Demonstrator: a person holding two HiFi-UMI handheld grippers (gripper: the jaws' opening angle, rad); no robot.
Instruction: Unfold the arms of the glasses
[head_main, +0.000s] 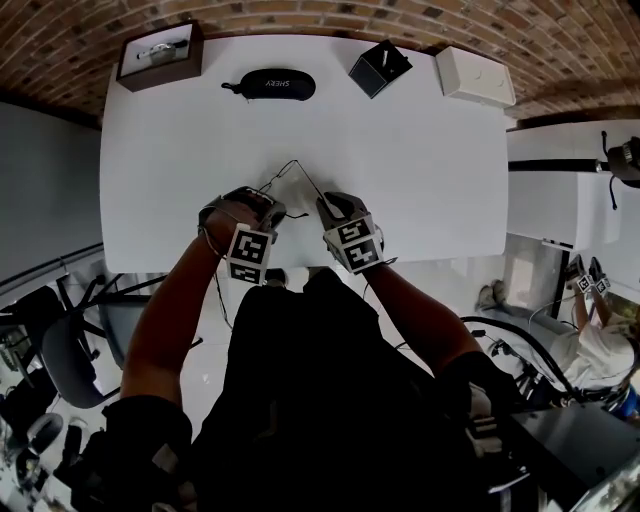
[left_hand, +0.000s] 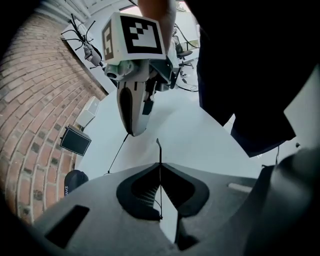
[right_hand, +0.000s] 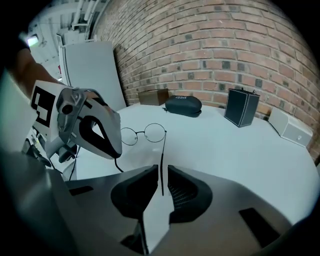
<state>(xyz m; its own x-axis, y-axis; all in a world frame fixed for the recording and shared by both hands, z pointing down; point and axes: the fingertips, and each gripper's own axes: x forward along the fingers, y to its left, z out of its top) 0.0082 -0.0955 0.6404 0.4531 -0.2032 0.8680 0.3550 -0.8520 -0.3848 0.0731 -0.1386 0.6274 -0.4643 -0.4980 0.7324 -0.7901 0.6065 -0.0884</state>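
- Head view: we see the glasses (head_main: 290, 172) by the near edge of the white table (head_main: 420, 150). The lenses face away from us, one arm reaches back to the left gripper (head_main: 272, 206) and the other to the right gripper (head_main: 325, 206).
- Left gripper view: our jaws are clamped on one thin arm's tip.
- Right gripper view: our jaws stand narrowly apart, with the other arm's end between them.
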